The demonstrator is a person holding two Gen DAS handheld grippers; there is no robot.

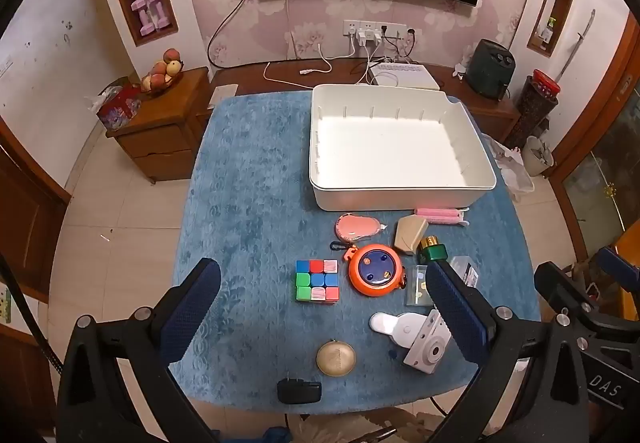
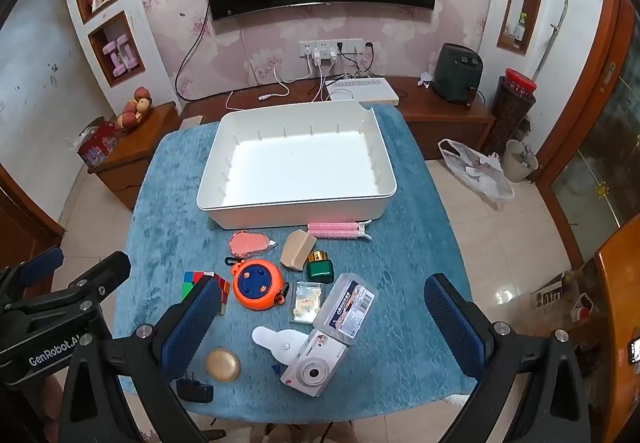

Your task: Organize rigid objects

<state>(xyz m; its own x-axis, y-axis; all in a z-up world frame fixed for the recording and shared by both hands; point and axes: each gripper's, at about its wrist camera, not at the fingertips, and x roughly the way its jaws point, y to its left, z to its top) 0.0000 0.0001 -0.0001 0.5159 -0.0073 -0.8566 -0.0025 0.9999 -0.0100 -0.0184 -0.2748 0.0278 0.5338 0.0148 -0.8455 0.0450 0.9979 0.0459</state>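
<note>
Both claws, left gripper (image 1: 320,307) and right gripper (image 2: 320,327), gape wide, holding nothing.
A blue finger (image 2: 192,327) hides part of the cube (image 2: 192,281); the white bin (image 2: 296,209) sits behind.

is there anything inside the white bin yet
No, the white bin shows only its bare floor, while the cube and camera lie on the blue cloth.

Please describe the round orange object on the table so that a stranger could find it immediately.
Start from the big white bin on the blue tablecloth. In front of it, amid the small items, lies the orange disc, right of the colour cube. Only it is round and orange with a dark blue centre.
</note>
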